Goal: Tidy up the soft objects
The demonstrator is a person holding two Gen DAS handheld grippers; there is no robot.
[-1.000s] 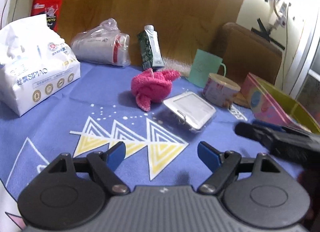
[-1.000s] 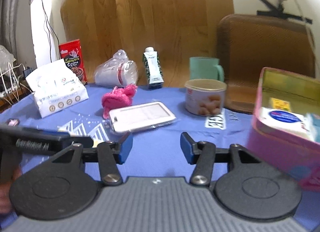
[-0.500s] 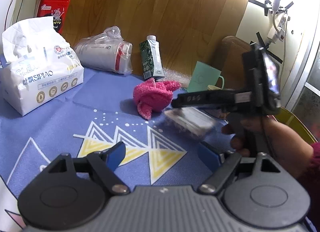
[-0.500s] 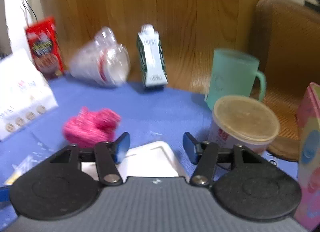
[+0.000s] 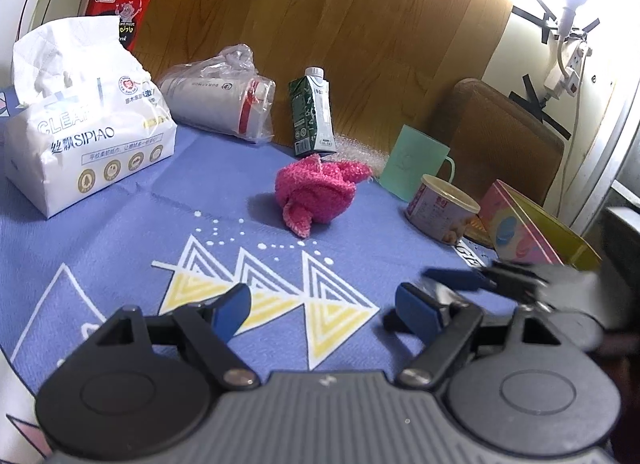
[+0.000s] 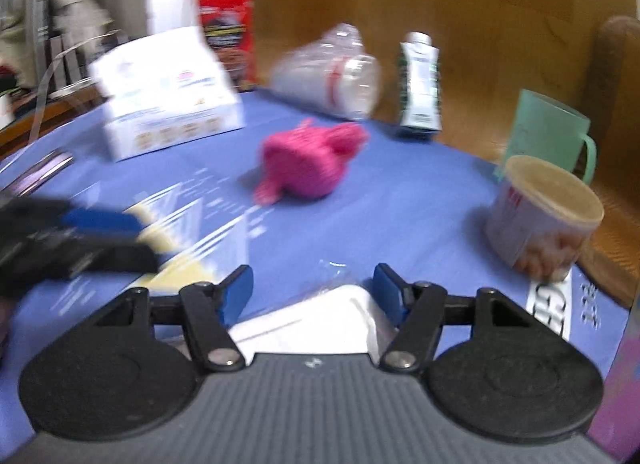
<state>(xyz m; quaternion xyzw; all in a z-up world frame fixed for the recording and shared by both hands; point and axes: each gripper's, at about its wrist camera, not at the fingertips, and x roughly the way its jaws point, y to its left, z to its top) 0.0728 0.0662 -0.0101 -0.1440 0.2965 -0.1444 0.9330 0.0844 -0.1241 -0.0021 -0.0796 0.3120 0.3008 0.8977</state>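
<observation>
Gaping wide, each hand-held gripper, left (image 5: 323,311) and right (image 6: 313,291), holds nothing above the blue tablecloth (image 5: 208,200).

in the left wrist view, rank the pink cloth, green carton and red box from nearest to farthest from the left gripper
1. pink cloth, mid-table, straight ahead of the open left gripper.
2. green carton, upright behind the cloth, near the wooden wall.
3. red box, far left corner, behind the tissue pack.
</observation>
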